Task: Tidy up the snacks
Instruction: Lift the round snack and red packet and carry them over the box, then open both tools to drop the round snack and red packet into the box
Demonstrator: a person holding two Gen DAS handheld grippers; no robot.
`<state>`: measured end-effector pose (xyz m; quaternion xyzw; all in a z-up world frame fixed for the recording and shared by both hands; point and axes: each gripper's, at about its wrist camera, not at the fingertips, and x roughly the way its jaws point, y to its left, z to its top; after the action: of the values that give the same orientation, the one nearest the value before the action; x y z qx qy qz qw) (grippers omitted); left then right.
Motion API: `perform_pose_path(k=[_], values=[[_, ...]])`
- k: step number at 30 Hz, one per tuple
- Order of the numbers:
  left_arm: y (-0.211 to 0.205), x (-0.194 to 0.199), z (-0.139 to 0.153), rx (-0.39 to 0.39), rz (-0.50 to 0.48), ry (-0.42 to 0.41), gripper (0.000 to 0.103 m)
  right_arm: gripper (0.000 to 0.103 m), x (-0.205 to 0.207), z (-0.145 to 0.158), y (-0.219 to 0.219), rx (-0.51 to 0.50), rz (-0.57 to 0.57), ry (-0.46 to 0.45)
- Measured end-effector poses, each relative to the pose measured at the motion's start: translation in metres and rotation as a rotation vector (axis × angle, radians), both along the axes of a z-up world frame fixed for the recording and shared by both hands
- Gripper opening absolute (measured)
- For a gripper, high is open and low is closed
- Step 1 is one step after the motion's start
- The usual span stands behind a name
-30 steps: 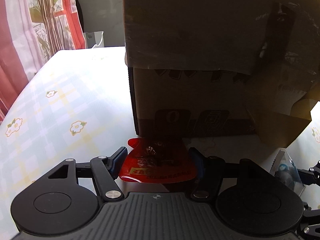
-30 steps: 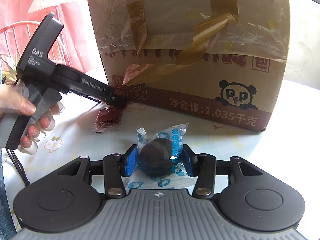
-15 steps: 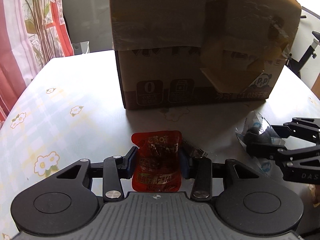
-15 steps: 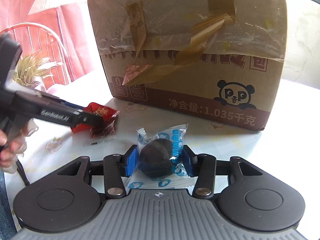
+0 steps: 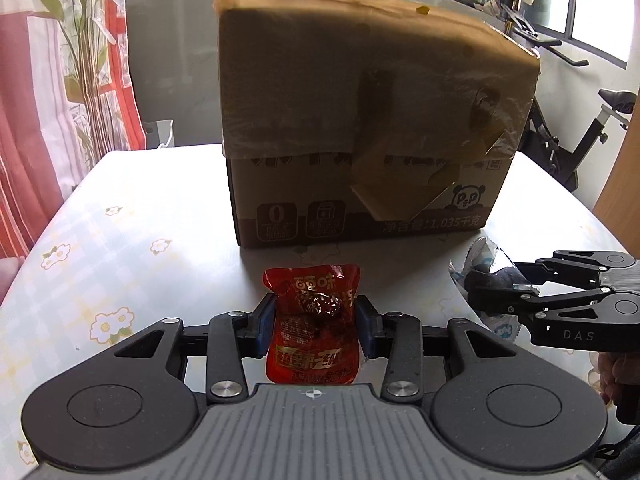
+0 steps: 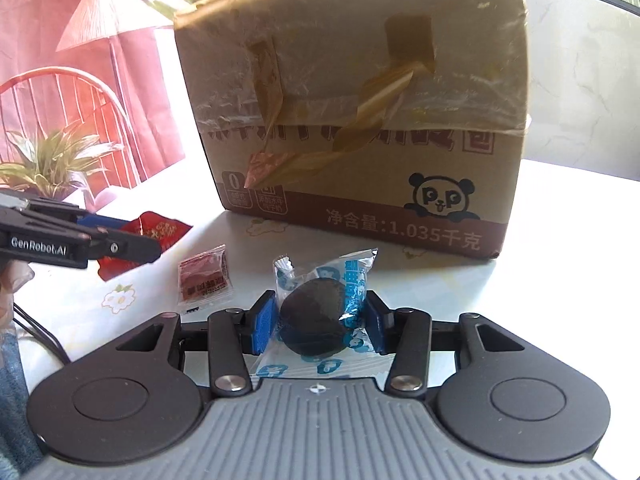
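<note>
a white table point(image 5: 168, 184) with a pale checked cloth and small flower prints carries everything here. on it, toward the far side, stands a big brown cardboard box point(image 5: 360, 120), its top flaps taped over with clear and tan tape, a panda logo point(image 6: 438, 198) and printed lettering along its dark lower band. behind the table hang red and white curtains point(image 5: 44, 92), and an exercise bike point(image 5: 576, 128) stands by the window to the right.

the left gripper point(image 5: 316, 322) is clenched on a red snack pouch point(image 5: 314, 330), its blue pads pressing both sides of the pouch, which stands upright between them above the tabletop in front of the box; its jaws have just been closing on it. the right gripper point(image 6: 320, 322) is clamped on a clear wrapper with blue print holding a dark round snack point(image 6: 316, 320), also in front of the box, near its panda corner.

in the right wrist view a small red sachet point(image 6: 204, 280) lies flat on the cloth, between the two grippers, touched by neither. a person's fingers point(image 5: 608, 376) show at the right gripper's handle.
</note>
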<state>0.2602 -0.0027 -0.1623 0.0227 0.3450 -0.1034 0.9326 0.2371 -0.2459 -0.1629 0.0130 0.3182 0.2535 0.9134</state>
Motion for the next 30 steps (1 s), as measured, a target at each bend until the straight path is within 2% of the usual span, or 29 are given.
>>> perform_pose_path(k=[6, 11, 16, 20, 22, 24, 27, 30], values=[[-0.003, -0.004, 0.033, -0.028, -0.015, -0.094, 0.043, 0.048, -0.011, 0.029, -0.019, 0.034, -0.036, -0.061], [0.000, 0.006, 0.080, -0.081, -0.022, -0.205, 0.043, 0.048, -0.006, 0.075, -0.028, 0.070, -0.056, -0.160], [-0.007, 0.038, 0.129, -0.103, -0.047, -0.305, 0.043, 0.048, 0.013, 0.138, -0.029, 0.105, -0.036, -0.299], [-0.017, 0.072, 0.152, -0.095, -0.060, -0.341, 0.043, 0.048, 0.047, 0.174, -0.017, 0.084, 0.004, -0.365], [-0.023, 0.090, 0.157, -0.070, -0.069, -0.354, 0.043, 0.048, 0.073, 0.182, -0.005, 0.054, 0.012, -0.370], [-0.027, 0.114, 0.160, -0.065, -0.061, -0.329, 0.043, 0.048, 0.100, 0.184, 0.009, 0.026, 0.021, -0.353], [-0.032, 0.145, 0.154, -0.017, -0.004, -0.290, 0.043, 0.048, 0.139, 0.176, 0.033, -0.056, 0.021, -0.304], [-0.033, 0.165, 0.146, 0.002, 0.009, -0.270, 0.044, 0.048, 0.157, 0.169, 0.053, -0.136, 0.042, -0.296]])
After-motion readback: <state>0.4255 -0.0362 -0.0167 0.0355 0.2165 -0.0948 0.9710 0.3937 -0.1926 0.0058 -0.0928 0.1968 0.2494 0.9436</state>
